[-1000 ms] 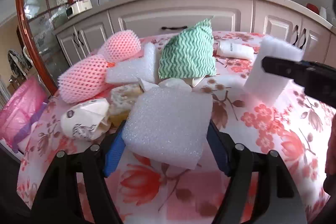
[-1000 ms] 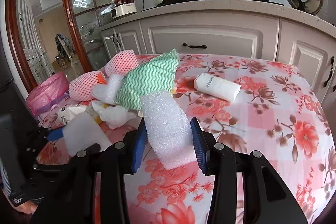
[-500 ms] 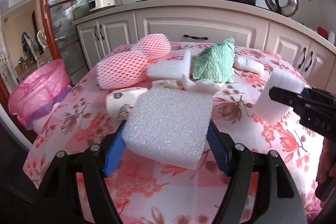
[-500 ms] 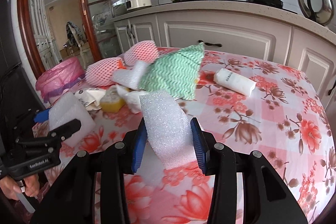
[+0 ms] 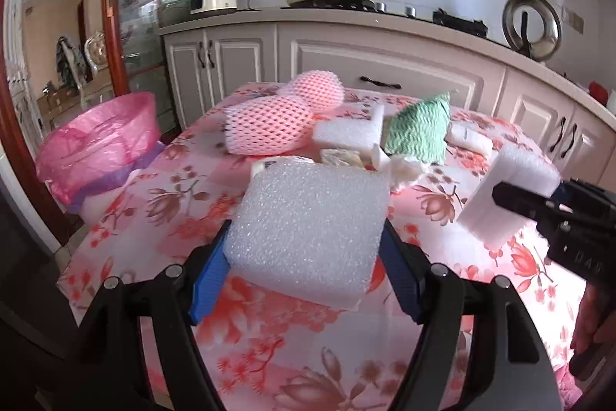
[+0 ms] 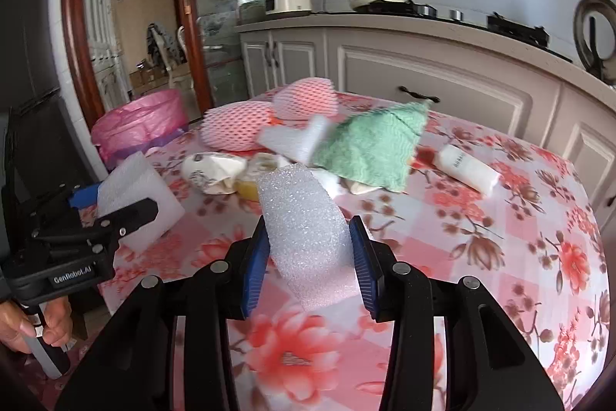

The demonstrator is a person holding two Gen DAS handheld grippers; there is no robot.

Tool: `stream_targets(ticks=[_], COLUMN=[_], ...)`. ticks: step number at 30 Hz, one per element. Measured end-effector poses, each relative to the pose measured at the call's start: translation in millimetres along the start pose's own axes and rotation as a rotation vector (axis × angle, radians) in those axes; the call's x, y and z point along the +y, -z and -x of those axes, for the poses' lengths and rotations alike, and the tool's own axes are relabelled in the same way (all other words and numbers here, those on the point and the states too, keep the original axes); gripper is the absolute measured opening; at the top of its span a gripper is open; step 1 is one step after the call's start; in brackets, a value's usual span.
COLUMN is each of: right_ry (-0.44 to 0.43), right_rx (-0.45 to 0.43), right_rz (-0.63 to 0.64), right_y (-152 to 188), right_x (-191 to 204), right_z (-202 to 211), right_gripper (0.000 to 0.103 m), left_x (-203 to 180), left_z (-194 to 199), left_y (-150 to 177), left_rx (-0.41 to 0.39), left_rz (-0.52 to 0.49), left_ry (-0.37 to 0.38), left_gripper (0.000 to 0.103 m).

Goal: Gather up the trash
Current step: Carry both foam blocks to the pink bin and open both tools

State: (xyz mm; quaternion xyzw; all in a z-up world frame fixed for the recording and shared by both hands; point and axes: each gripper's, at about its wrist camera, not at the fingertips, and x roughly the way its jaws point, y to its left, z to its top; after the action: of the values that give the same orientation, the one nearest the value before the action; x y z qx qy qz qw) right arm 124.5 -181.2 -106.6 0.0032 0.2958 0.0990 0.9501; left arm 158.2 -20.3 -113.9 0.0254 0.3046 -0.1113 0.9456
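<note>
Foam block [image 5: 312, 230] clamped in left gripper [image 5: 308, 257], narrower foam strip [image 6: 308, 237] clamped in right gripper [image 6: 310, 257], both above surface [image 5: 269, 334]; pink-lined bin [image 5: 100, 145] sits mid-left of frame, nearer the left gripper.

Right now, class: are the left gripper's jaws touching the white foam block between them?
Touching. In the left wrist view, both blue jaws of the left gripper press against opposite sides of the white foam block, which hangs lifted above the floral tablecloth.
</note>
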Motion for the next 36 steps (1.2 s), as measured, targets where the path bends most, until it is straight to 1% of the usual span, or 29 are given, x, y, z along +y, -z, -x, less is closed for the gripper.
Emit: stream_targets(ticks=[3,7,11,16,22,28,32,36], right_ry=[-0.019,-0.048,-0.076,-0.120,-0.205,-0.287,-0.349,-0.418], right_rx=[-0.003,-0.005,-0.010,-0.021,-0.063,-0.080,-0.077,-0.067], right_rz=[0.039,0.066,0.097,0.144,0.177,0.198,0.205,0.205], right_y=[-1.9,-6.6,-14.5,-29.6,-66.5,-103.8,-127.4,-155.1], right_x=[16.3,35.4,52.5,76.9,106.7,136.3,157.2,178.6], right_z=[1.1,0.9,1.1,-2.4,-17.3,-49.7,-77.6,-105.9], right_gripper=[0.040,0.040,0.040,0.040,0.040,0.040,0.040,0.040], left_x=[9.2,18.0,27.7,55.1,94.4,131.9,157.3,192.4], left_z=[11.4,26.0,39.8,52.7,60.6,61.7,52.7,38.1], left_y=[-1.4,0.2,2.3,-2.0,-18.7,-39.4,-52.3,-73.6], left_rx=[-0.017,-0.038,-0.067,-0.095,-0.127,-0.165,-0.165,-0.160], left_rz=[0.031,0.045,0.042,0.073,0.113,0.144,0.143,0.159], left_ry=[0.010,0.012,-0.013,-0.064,-0.132,-0.220,-0.266,-0.315], left_gripper=[0.071,0.071,0.071,0.071,0.071,0.071,0.071,0.071])
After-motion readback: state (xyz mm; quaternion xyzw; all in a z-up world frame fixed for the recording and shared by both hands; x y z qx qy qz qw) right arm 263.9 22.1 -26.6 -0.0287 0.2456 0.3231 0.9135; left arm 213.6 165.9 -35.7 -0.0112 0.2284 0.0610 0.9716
